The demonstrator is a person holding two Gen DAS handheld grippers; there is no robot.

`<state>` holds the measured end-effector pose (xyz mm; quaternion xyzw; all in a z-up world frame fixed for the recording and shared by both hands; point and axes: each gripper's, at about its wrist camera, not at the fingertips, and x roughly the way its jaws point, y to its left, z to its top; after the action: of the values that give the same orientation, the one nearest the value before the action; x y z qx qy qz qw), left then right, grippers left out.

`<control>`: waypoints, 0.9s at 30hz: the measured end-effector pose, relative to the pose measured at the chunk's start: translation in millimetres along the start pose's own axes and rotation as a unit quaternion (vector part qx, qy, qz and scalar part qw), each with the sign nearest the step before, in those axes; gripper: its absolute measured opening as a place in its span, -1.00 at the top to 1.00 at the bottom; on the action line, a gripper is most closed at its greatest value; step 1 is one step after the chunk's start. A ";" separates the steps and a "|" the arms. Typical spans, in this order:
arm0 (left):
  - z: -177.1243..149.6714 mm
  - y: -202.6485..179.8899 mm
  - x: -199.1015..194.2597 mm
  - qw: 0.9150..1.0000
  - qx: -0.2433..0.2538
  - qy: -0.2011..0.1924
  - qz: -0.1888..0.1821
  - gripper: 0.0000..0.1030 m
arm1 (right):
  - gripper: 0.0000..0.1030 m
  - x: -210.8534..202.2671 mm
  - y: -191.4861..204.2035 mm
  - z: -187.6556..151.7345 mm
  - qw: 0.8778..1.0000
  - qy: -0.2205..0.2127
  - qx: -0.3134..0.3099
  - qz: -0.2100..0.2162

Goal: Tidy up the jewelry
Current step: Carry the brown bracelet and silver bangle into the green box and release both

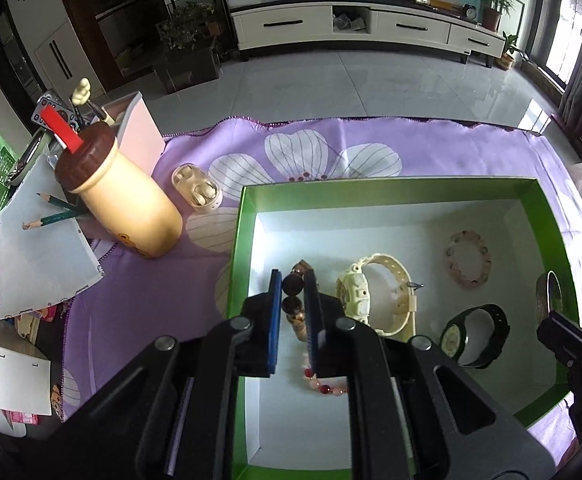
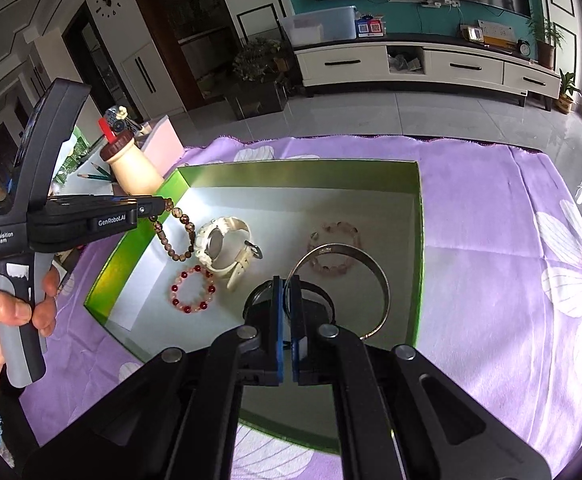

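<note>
The brown bead bracelet (image 2: 175,236) hangs over the left end of the green box (image 2: 299,168). The left tool (image 1: 293,292) is pinched on its top beads, and the rest of the loop droops down toward the white box floor, close to the cream watch (image 2: 223,248). The metal bangle (image 2: 371,272) stands on its edge near the right side of the box, and the right tool (image 2: 287,292) is clamped on its rim.

Other things already lie in the box — a red and pink bead bracelet (image 2: 193,290), a pale pink bead bracelet (image 2: 335,248) and a black watch (image 1: 475,334). The box sits on a purple flower cloth (image 2: 491,216) spread over the tabletop. To the left of the box there is a cream bottle with a brown cap (image 1: 125,196), and an earbud case (image 1: 197,188) next to it.

What could go wrong? The brown beads are round and smooth, so they could slip out of the pinch and drop in a heap on the cream watch. The hanging loop could also catch on the watch strap and drag it. The bangle is thin and hard — if the right tool tilts, it may twist loose and roll onto the pale pink bracelet. The two tools are near each other, so they could bump.
</note>
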<state>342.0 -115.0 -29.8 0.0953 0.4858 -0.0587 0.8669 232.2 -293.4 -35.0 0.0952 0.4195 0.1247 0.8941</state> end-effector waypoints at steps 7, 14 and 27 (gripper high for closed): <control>-2.7 0.0 19.3 1.000 0.002 0.018 0.012 0.79 | 0.95 23.6 0.4 7.3 0.999 0.031 -0.007 -0.023; -1.6 2.5 22.2 1.000 -0.003 0.015 0.018 0.77 | 0.95 37.2 -5.8 9.5 0.998 0.044 0.002 -0.040; -4.5 -1.7 -0.5 1.000 0.011 -0.021 0.012 0.12 | 0.72 30.1 -8.0 12.9 0.999 0.033 0.017 -0.036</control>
<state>337.7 -115.7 -31.8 0.1093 0.4658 -0.0556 0.8763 261.9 -292.7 -51.0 0.0910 0.4539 0.0887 0.8819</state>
